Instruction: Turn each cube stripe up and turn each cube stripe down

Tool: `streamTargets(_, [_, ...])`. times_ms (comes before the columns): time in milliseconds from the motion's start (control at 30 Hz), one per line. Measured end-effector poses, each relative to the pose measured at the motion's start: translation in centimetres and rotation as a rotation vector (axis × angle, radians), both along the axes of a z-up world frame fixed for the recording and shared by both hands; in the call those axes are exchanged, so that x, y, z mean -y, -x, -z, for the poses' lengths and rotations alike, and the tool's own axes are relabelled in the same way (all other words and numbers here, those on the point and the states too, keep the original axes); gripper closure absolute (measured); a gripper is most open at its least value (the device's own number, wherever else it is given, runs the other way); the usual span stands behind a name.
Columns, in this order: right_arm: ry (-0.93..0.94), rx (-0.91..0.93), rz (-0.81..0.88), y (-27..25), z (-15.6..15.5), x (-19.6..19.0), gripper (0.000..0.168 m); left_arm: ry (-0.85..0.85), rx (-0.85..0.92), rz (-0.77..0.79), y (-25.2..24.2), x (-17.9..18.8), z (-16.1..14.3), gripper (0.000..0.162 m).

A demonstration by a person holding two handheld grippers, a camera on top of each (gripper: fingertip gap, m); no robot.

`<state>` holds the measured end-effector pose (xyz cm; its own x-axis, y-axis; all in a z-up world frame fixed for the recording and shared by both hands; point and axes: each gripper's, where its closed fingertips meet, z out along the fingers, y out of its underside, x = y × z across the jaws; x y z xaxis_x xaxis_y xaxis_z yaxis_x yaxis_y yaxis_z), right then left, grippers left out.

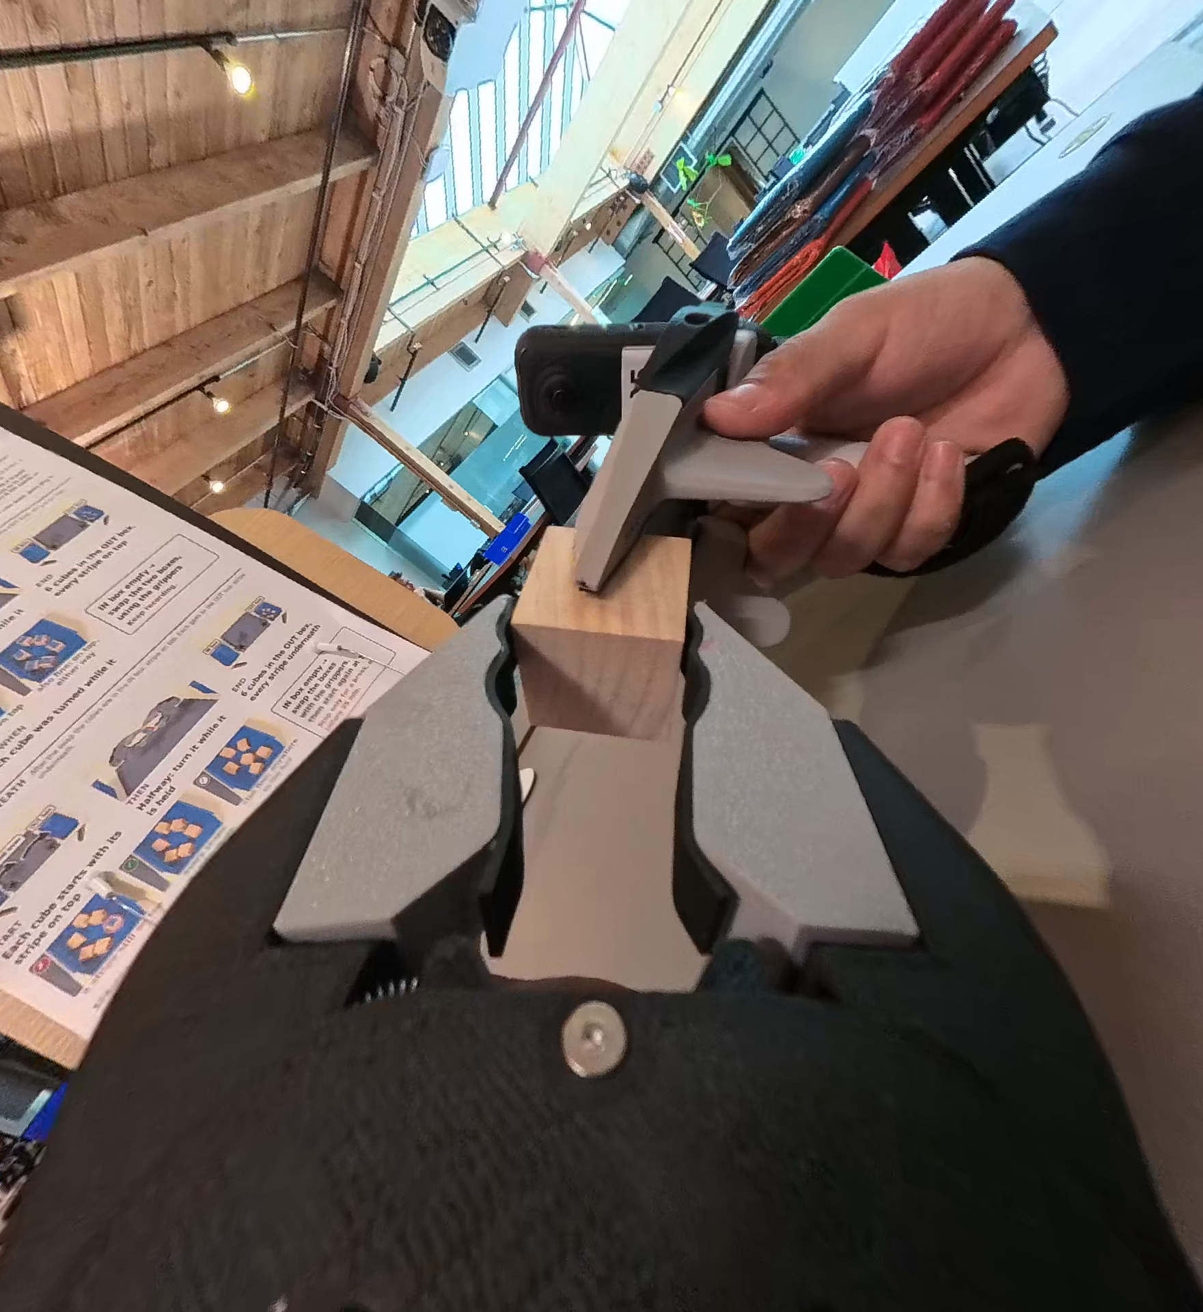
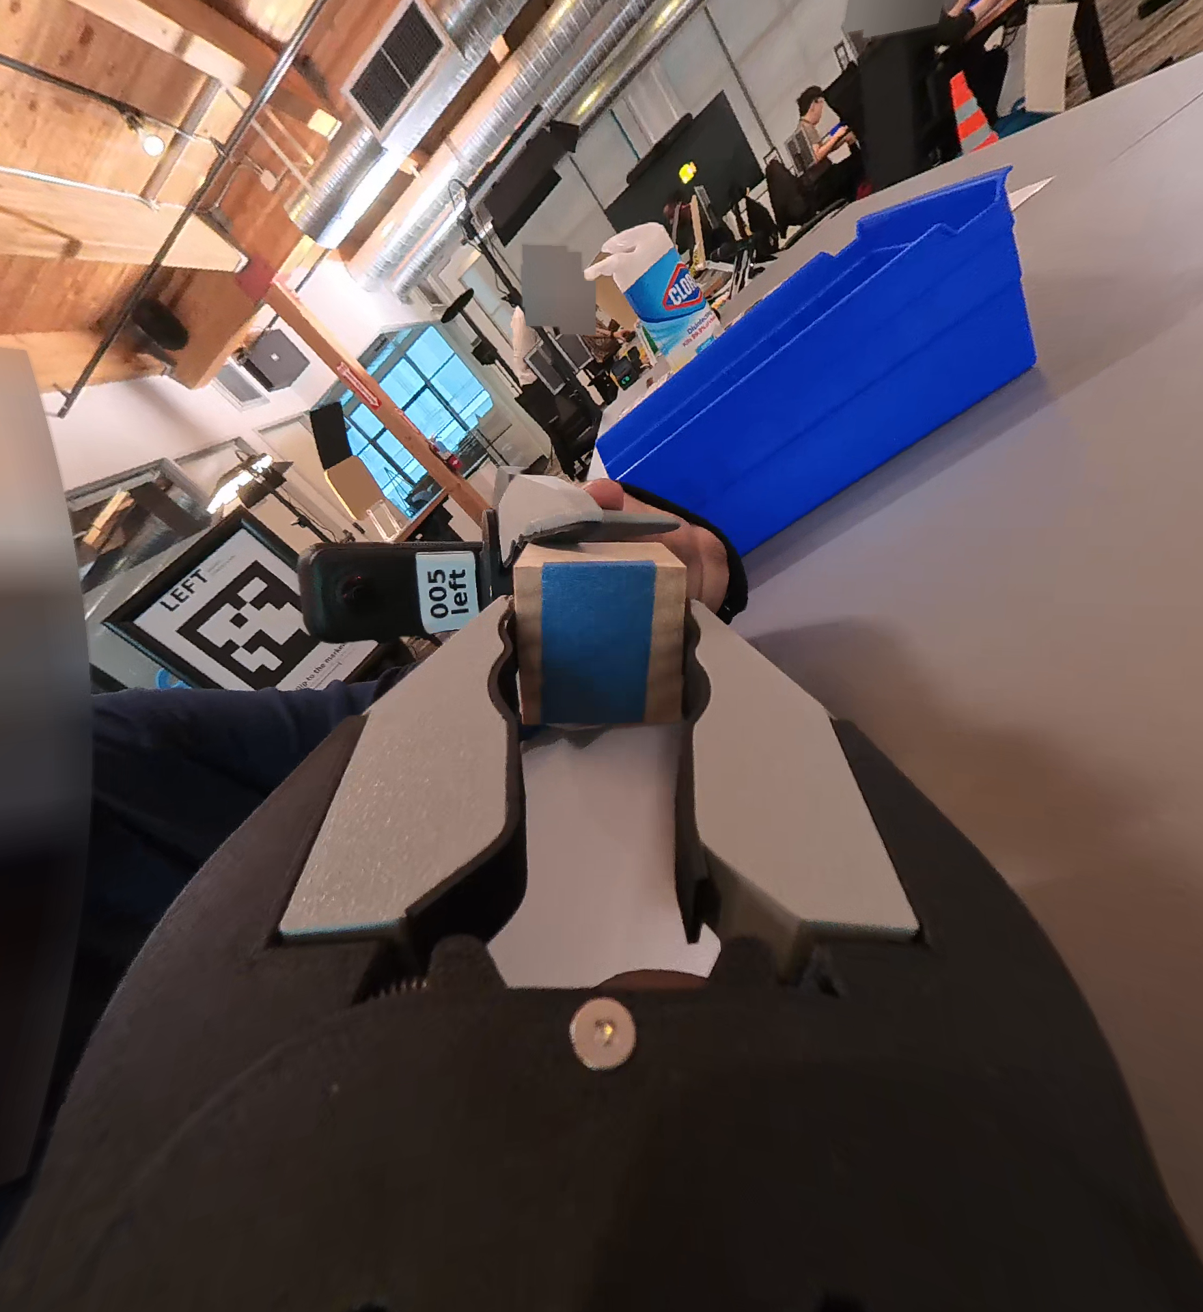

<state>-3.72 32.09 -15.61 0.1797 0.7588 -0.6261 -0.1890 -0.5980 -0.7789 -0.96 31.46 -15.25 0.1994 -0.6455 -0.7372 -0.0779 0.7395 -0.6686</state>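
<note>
Both the left hand-held gripper [image 1: 598,653] and the right hand-held gripper [image 2: 598,646] clamp one wooden cube [image 2: 598,642] in mid-air above the grey worktop [image 2: 1010,568], stripe [image 2: 597,642] facing the right camera. A blue bin [image 2: 832,397] stands at 1 o'clock in the right wrist view, well apart; bare worktop lies between.

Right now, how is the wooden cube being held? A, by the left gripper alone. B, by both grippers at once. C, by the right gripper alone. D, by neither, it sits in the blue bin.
B: the left gripper is shut on the wooden cube, and the right gripper is shut on it too, its blue stripe facing the right camera.
</note>
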Motion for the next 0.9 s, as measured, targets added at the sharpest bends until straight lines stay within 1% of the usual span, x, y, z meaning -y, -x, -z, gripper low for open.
streamTargets(400, [-0.050,0.093,0.072,-0.30,0.45,-0.56,0.126,-0.013,-0.001,-0.040,-0.21,-0.58,0.66,0.118])
streamTargets(567, [-0.055,0.097,0.069,-0.25,0.46,-0.50,0.126,0.015,0.005,-0.044,-0.18,-0.45,0.65,0.118])
streamTargets(900, [-0.047,0.104,0.059,-0.06,0.76,-0.51,0.126,-0.011,-0.019,-0.050,-0.10,-0.42,0.94,0.118])
